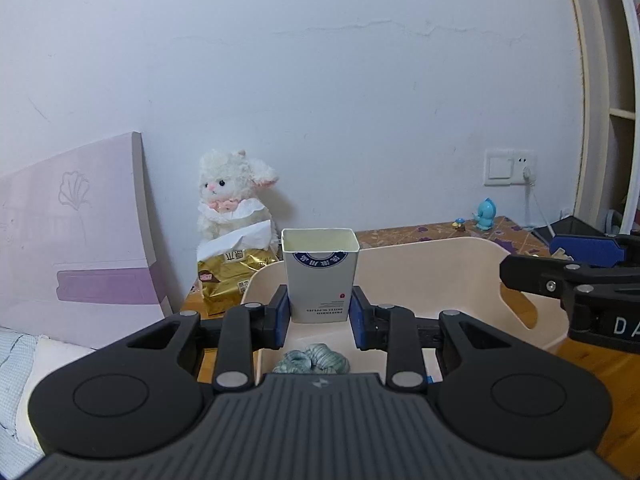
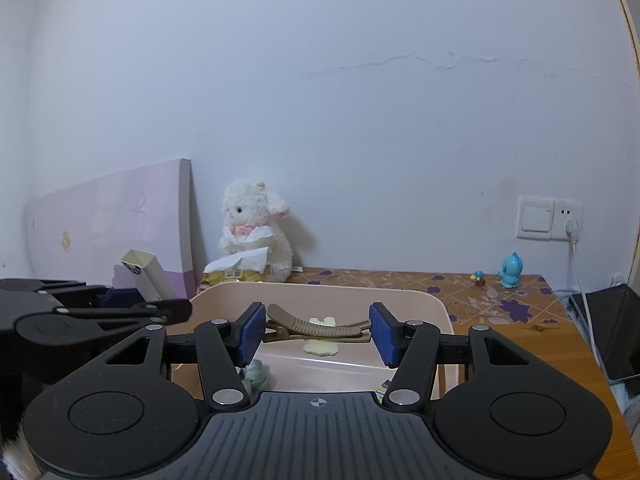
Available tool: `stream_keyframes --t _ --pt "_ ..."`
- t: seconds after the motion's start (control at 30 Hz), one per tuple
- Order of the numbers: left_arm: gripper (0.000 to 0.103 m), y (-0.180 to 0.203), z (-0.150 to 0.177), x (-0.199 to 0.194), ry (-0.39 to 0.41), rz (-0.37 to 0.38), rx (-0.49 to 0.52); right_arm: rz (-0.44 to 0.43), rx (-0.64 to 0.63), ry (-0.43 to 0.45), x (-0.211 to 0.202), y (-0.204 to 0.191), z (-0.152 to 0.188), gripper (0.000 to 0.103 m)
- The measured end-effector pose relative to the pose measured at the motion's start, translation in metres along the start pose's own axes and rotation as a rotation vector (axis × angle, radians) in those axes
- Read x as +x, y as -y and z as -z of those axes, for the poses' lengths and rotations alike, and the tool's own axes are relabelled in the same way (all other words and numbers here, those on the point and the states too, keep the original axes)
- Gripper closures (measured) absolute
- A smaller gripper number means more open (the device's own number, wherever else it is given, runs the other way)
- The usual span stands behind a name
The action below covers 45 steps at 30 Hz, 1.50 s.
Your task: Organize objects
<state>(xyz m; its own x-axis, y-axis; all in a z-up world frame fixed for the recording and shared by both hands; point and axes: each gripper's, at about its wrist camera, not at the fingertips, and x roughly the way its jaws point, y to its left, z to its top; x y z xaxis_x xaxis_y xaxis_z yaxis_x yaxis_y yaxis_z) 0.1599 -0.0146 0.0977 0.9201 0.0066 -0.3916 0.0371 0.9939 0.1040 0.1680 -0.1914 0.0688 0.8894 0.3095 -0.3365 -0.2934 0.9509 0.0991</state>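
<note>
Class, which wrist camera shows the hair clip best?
The right wrist view: the tan hair clip lies crosswise between the right gripper pads, above the basket. The left wrist view does not show it.

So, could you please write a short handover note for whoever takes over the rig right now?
Left gripper: shut on the small white carton, open end up, held above the beige bin.
Right gripper: shut on the tan hair clip, gripped end to end, also over the bin.
In the bin already: a pale blue-green scrunchie and a pale yellow piece I cannot identify.
Left to do: release the carton and the clip into the bin. The plush lamb, tissue pack and blue figurine are on the table, outside the bin.
</note>
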Motion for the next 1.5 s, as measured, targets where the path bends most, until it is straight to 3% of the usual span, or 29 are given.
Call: stream_keyframes --t 0.17,0.33,0.57,0.67,0.73,0.8,0.9,1.17,1.5 --pt "0.07 0.008 0.005 0.038 -0.067 -0.016 -0.005 0.017 0.041 -0.04 0.032 0.007 0.005 0.049" --pt "0.07 0.008 0.019 0.071 -0.161 -0.024 -0.031 0.039 0.003 -0.116 0.062 0.005 0.018 0.049" --pt "0.07 0.007 0.03 0.092 -0.252 -0.03 -0.002 0.034 -0.018 -0.206 0.081 0.004 0.036 0.049" --pt "0.069 0.007 0.031 0.093 -0.266 -0.029 0.003 0.039 -0.021 -0.214 0.079 0.002 0.036 0.04" --pt "0.057 0.005 0.03 0.09 -0.268 -0.032 -0.005 0.034 -0.024 -0.212 0.074 0.0 0.033 0.033" --pt "0.034 0.003 0.027 0.083 -0.246 -0.04 -0.025 0.048 -0.017 -0.197 0.066 0.001 0.03 0.027" --pt "0.021 -0.002 0.022 0.074 -0.233 -0.036 -0.041 0.049 0.0 -0.193 0.056 0.003 0.025 0.017" --pt "0.01 -0.008 0.009 0.047 -0.201 -0.044 -0.062 0.042 -0.017 -0.183 0.031 -0.004 0.018 0.0" --pt "0.008 -0.017 0.019 0.005 -0.18 -0.073 -0.074 0.059 -0.014 -0.175 -0.008 -0.006 0.024 0.0"
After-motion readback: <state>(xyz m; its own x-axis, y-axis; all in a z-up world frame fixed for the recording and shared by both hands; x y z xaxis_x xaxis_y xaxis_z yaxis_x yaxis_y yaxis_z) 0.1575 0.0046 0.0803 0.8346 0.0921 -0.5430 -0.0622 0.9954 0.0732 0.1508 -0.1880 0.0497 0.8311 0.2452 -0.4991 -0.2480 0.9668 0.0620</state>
